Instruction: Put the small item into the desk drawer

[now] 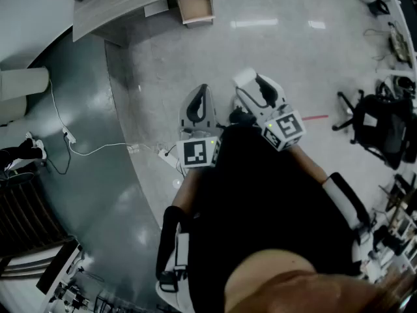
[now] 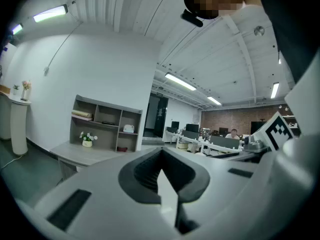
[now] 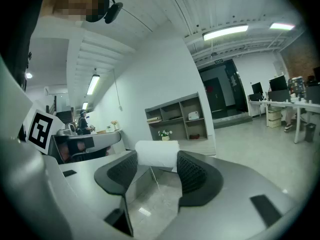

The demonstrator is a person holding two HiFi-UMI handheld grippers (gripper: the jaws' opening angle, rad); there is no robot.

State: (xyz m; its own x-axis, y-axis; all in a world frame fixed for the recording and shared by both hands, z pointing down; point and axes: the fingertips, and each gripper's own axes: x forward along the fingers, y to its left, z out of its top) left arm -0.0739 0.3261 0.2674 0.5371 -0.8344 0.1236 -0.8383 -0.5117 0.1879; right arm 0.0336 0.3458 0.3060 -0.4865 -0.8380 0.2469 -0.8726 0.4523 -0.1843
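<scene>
The small item is a white cylinder-shaped roll, and my right gripper is shut on it, with both dark pads against its ends. In the head view the white roll shows at the tip of the right gripper, held over the pale floor. Beside it, my left gripper is shut with nothing between its fingers; its pads meet in a line. The grey desk lies far ahead, with an open wooden drawer sticking out beneath it.
A shelf unit with a small flower pot stands on the desk against the white wall. A black office chair stands at the right. White cables and a power strip lie on the darker floor at the left. Office desks fill the far room.
</scene>
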